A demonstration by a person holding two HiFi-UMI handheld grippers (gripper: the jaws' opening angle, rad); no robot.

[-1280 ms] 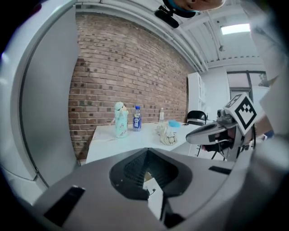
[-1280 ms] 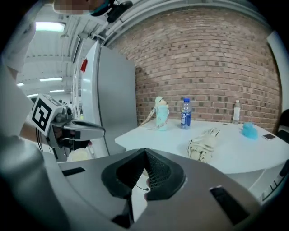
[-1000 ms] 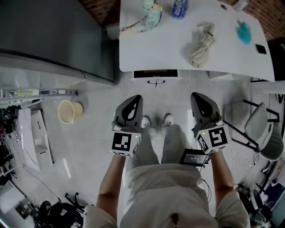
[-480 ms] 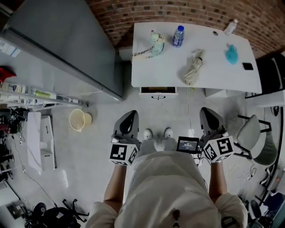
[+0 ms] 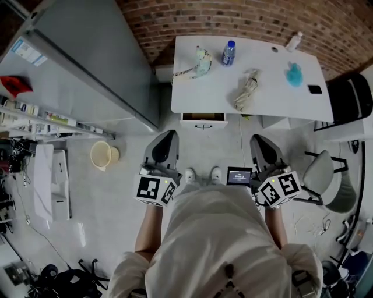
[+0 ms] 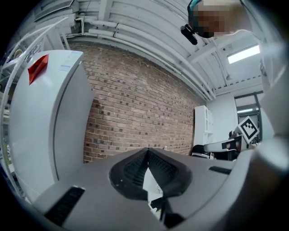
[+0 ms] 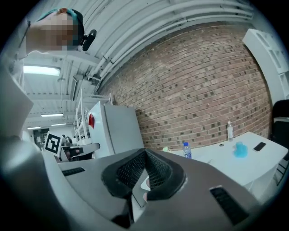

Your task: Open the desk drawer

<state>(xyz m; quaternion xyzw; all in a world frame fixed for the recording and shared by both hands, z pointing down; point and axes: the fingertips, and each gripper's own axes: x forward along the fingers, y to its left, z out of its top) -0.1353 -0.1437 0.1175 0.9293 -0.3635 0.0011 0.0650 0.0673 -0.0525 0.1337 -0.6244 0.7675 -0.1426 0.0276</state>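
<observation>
It looks like a lab workshop. A brick wall runs along the top; cluttered shelves line the left edge.

The left gripper points level, its dark ribbed jaws closed tip to tip with nothing between them. Behind them runs a brick wall. A tall white fridge stands at the left, with a red sticker near its top. A white cabinet stands against the far wall on the right. Overhead are white ceiling beams and a lit strip light.
</observation>
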